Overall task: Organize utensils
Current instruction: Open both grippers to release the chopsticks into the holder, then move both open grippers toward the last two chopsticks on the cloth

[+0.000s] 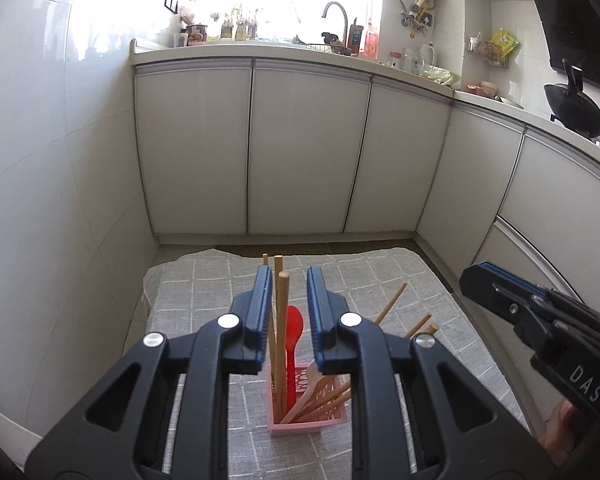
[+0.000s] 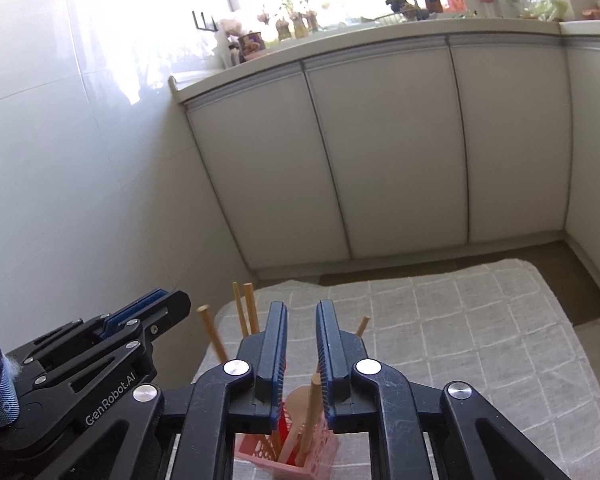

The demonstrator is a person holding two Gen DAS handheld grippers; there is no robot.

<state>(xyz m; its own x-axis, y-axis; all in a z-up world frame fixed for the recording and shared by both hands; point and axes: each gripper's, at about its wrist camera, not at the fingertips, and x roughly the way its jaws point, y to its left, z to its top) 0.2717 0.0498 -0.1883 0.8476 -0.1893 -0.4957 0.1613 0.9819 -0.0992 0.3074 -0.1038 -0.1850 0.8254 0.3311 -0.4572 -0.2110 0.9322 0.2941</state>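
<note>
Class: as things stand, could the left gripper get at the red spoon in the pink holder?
Probably yes. The left gripper is open above the pink holder, and the red spoon stands upright between its fingers, though chopsticks crowd beside it.

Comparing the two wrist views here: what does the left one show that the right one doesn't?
Left wrist only: the black wok on the counter at right, and the red spoon's bowl in full.
Right wrist only: a wooden spoon in the holder.
Both: the pink utensil holder with chopsticks on the checked cloth, and both hand-held grippers, open and empty.
</note>
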